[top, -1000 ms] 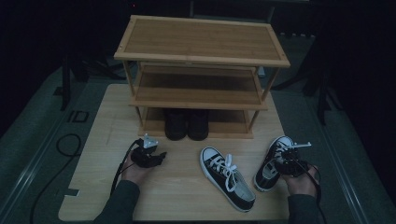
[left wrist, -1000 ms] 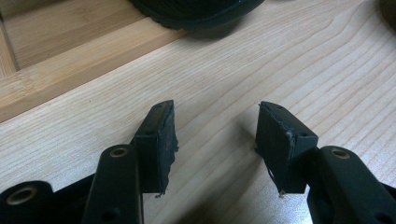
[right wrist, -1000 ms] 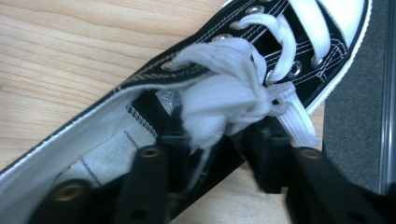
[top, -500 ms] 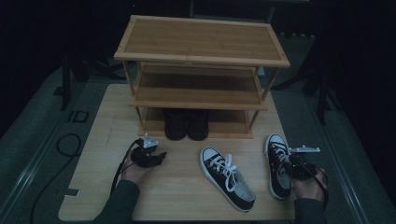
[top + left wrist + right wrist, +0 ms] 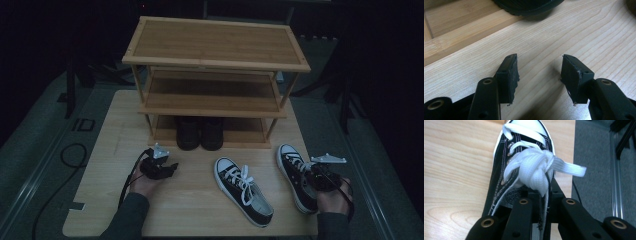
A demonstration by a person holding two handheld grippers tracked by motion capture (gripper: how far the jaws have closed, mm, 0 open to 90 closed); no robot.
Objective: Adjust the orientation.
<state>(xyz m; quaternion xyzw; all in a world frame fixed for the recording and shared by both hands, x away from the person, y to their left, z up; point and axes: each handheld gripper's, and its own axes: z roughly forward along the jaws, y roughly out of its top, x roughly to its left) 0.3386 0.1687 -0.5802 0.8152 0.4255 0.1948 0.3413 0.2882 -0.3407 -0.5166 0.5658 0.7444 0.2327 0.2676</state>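
Two black canvas sneakers with white laces lie on the wooden table point(image 5: 120, 135). One sneaker point(image 5: 244, 191) sits in the middle front, toe towards the rack. The other sneaker point(image 5: 294, 169) lies at the right edge, and my right gripper point(image 5: 316, 178) holds it from behind. In the right gripper view the right gripper point(image 5: 545, 193) has just been closing and its jaws pinch the sneaker point(image 5: 504, 170) at its opening, under the bunched laces point(image 5: 534, 167). At the front left my left gripper point(image 5: 167, 168) rests low on the table; it point(image 5: 539, 65) stands open over bare wood.
A three-tier wooden shoe rack point(image 5: 215, 65) stands at the back of the table. A pair of dark boots point(image 5: 200, 133) sits under its lowest shelf; one boot's sole point(image 5: 529, 3) is just ahead of the left gripper. Grey floor lies beyond the table's right edge.
The right sneaker has swung from slanting to lying straight along the table's right edge, toe towards the rack. The right hand shifted slightly with it. The left hand stayed still.
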